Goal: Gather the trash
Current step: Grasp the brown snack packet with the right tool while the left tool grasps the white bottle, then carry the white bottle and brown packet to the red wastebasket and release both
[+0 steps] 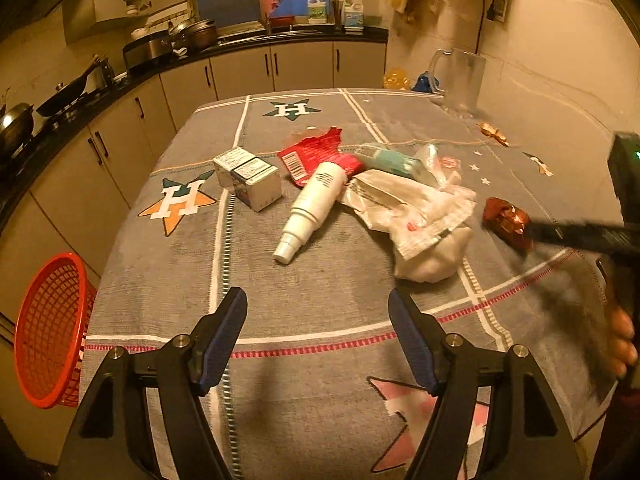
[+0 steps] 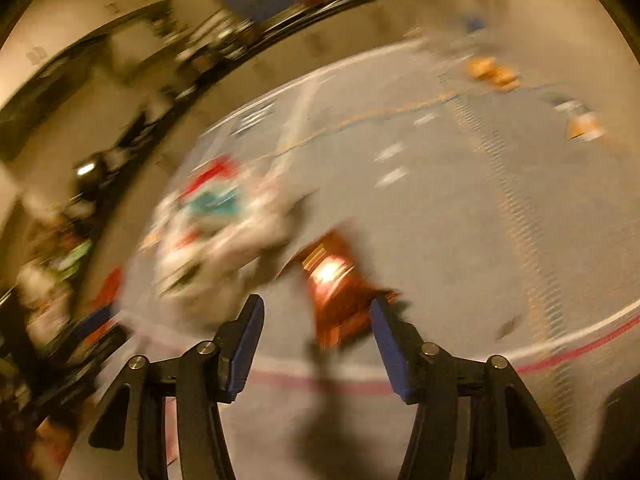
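Trash lies mid-table on a grey star-print cloth (image 1: 168,280): a white bottle (image 1: 312,208) on its side, two small boxes (image 1: 248,178), a torn red wrapper (image 1: 316,156), a teal packet (image 1: 390,160) and crumpled white bags (image 1: 416,208). My left gripper (image 1: 318,300) stands open in front of the bottle with nothing between its fingers. A shiny red-brown wrapper (image 1: 506,218) lies right of the pile. In the blurred right wrist view that wrapper (image 2: 332,280) sits between the tips of my open right gripper (image 2: 316,302), close against the right finger.
A red mesh basket (image 1: 52,328) hangs off the table's left edge. A gold candy wrapper (image 1: 494,133) and a clear jug (image 1: 460,80) sit far right by the wall. Kitchen counters with pots run along the left and back. A hand (image 1: 620,336) shows at the right edge.
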Tool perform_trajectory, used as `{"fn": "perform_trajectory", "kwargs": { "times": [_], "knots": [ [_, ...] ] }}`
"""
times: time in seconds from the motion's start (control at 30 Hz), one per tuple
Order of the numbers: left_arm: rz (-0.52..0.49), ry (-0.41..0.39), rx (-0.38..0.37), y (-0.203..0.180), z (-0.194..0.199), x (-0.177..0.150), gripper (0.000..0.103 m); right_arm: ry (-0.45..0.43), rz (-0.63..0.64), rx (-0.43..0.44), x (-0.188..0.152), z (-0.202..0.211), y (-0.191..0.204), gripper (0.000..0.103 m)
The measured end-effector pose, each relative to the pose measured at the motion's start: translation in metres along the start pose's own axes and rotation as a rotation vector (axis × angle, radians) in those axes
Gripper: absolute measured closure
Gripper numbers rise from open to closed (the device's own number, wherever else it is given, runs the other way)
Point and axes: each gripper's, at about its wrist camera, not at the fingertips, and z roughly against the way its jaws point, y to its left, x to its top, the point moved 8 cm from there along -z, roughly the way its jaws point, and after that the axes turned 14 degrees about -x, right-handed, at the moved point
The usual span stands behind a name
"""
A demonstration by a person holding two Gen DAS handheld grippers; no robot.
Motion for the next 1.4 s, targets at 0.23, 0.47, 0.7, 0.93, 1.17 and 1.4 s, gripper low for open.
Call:
{"fn": "perform_trajectory", "kwargs": {
  "times": [0.23,0.47,0.7,0.93,1.17,1.4],
  "knots": [
    [0.003,-0.003,0.015,0.020,-0.003,0.019,0.031,-0.081,0.058,-0.187,0.010,0.006,-0.003,0.038],
    [-0.030,0.045,0.019,0.030,-0.035,0.047,0.030,-0.059,0.050,-0.203,0.017,-0.019,0.001,0.042],
    [-0.079,0.092,0.048,0.029,-0.076,0.062,0.032,-0.067,0.066,-0.224,0.019,-0.028,-0.004,0.054],
    [-0.121,0.142,0.034,0.017,-0.103,0.067,0.059,-0.094,0.054,-0.179,0.019,-0.027,-0.003,0.058],
    [-0.071,0.130,0.021,0.027,-0.108,0.061,0.067,-0.138,0.080,-0.145,0.016,-0.019,0.008,0.058],
    [0.004,0.064,-0.018,0.027,-0.076,0.041,0.073,-0.237,0.188,-0.163,0.014,-0.004,0.033,0.058]
  ]
}}
